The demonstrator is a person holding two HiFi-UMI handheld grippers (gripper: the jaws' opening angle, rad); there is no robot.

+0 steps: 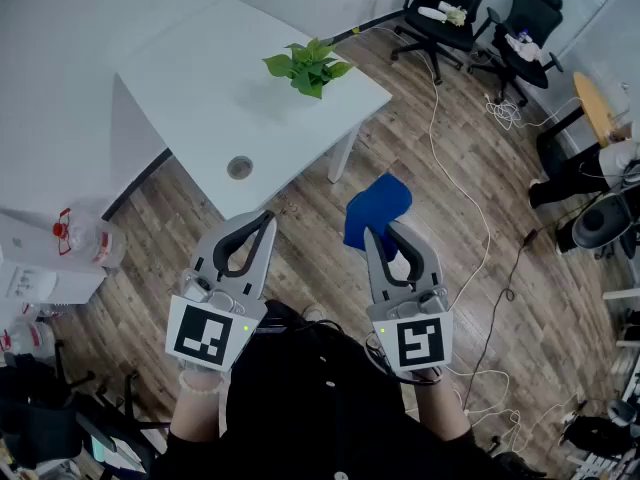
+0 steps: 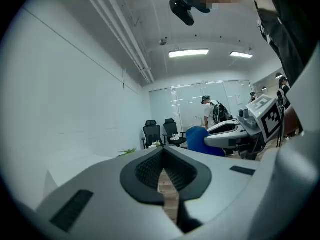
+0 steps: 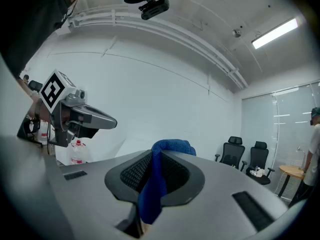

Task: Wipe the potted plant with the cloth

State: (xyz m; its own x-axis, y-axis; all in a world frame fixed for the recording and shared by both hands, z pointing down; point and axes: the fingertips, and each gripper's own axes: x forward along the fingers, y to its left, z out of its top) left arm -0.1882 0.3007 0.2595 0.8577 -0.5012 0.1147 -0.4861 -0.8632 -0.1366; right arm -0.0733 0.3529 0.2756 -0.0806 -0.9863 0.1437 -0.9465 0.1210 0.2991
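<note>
blue cloth [image 1: 378,208] pinched in my right gripper [image 1: 380,230]; left gripper [image 1: 264,218] closed, empty
soft nubby fabric flops over the jaw tips; the leafy potted plant [image 1: 308,66] sits far off by the smooth white table [image 1: 200,88]'s right corner, open wood floor [image 1: 440,218] between.

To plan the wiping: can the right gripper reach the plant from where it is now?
Likely not yet: the right gripper, holding the cloth, hangs over the floor, short of the plant; nothing blocks the path.
</note>
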